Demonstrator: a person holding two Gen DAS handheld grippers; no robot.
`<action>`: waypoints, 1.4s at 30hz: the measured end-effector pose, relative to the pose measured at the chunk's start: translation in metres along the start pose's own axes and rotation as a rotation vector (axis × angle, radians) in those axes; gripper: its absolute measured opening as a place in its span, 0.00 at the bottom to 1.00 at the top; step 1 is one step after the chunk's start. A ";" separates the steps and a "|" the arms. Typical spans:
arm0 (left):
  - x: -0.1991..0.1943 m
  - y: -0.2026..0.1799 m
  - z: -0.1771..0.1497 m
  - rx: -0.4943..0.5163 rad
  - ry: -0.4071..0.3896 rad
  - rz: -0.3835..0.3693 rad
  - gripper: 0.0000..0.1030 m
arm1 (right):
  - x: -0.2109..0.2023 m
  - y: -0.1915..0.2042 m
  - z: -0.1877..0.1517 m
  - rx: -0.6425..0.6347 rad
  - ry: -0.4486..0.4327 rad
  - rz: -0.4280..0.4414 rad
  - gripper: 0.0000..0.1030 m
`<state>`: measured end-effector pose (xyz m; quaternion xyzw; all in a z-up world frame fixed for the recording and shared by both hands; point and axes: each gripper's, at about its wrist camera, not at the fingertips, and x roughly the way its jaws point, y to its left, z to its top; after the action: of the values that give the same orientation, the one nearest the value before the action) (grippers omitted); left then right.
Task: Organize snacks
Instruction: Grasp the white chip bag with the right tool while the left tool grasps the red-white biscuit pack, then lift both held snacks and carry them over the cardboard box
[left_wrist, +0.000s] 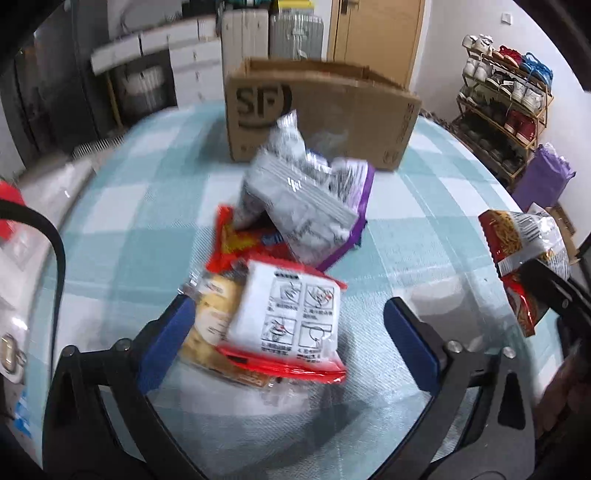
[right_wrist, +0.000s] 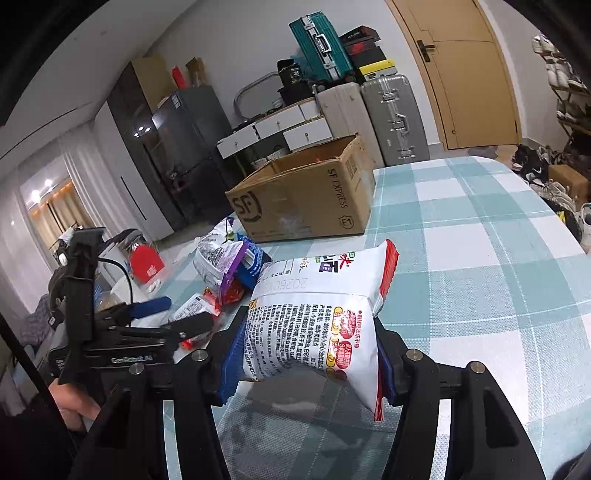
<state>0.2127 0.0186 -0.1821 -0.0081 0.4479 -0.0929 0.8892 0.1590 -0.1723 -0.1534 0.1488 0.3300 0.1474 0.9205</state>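
Right wrist view showed your right gripper (right_wrist: 308, 354) pinching one noodle packet (right_wrist: 317, 317); left gripper (left_wrist: 288, 328) jaws spread over the remaining pile (left_wrist: 291, 251), cardboard box (right_wrist: 303, 195) at twelve o'clock.

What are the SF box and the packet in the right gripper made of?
SF box: looks like matte brown corrugated cardboard, with folded flaps and printed logo. Packet in the right gripper: probably glossy plastic film; it crinkles, shows glare and has a serrated sealed edge.
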 end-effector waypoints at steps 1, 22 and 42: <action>0.002 0.003 0.000 -0.020 0.009 0.000 0.74 | 0.000 0.002 0.000 -0.007 -0.001 0.005 0.57; -0.045 -0.012 -0.015 -0.012 -0.028 -0.056 0.38 | -0.003 0.002 -0.001 -0.013 -0.014 0.050 0.57; -0.115 0.004 -0.035 -0.067 -0.124 -0.129 0.38 | -0.025 -0.007 -0.009 0.059 -0.072 0.120 0.58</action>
<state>0.1182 0.0446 -0.1119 -0.0722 0.3933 -0.1343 0.9067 0.1362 -0.1866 -0.1490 0.2005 0.2915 0.1870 0.9164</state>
